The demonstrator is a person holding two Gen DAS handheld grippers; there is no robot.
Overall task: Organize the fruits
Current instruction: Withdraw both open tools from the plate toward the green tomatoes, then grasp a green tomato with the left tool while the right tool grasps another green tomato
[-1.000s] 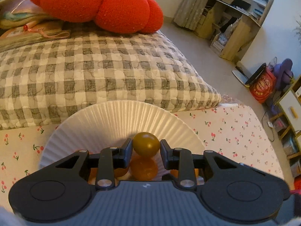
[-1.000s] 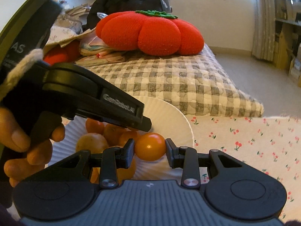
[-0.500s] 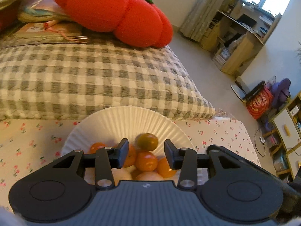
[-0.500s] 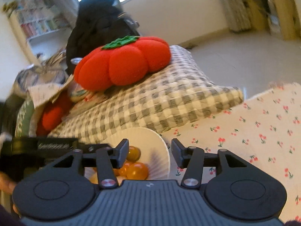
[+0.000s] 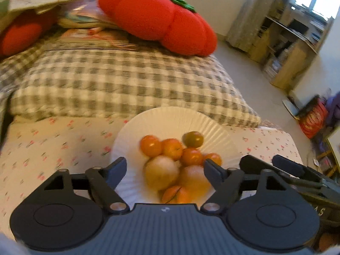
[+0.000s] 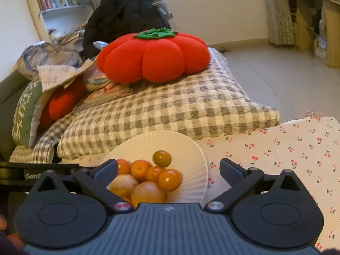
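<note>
From your left wrist camera, your left gripper [image 5: 164,166] hangs over the near half of the white paper plate [image 5: 170,116], its jaws spreading apart with nothing pinched between them. The fruit pile [image 5: 178,161] lies in the plate's middle and near side: small orange fruits, two larger pale yellow ones nearest you, and a greenish-brown fruit [image 5: 193,139] at the far edge. These fruits are round, so no long axis or heading can be told. The plate sits on the cherry-print cloth [image 5: 53,144], just before the checked cushion [image 5: 127,80].

From your right wrist camera, your right gripper [image 6: 169,167] is also opening, wide and empty. The plate [image 6: 197,155] lies low and left of centre, the same pile [image 6: 146,178] behind the left finger. The red tomato pillow [image 6: 153,57] rests atop the cushion [image 6: 170,110].
</note>
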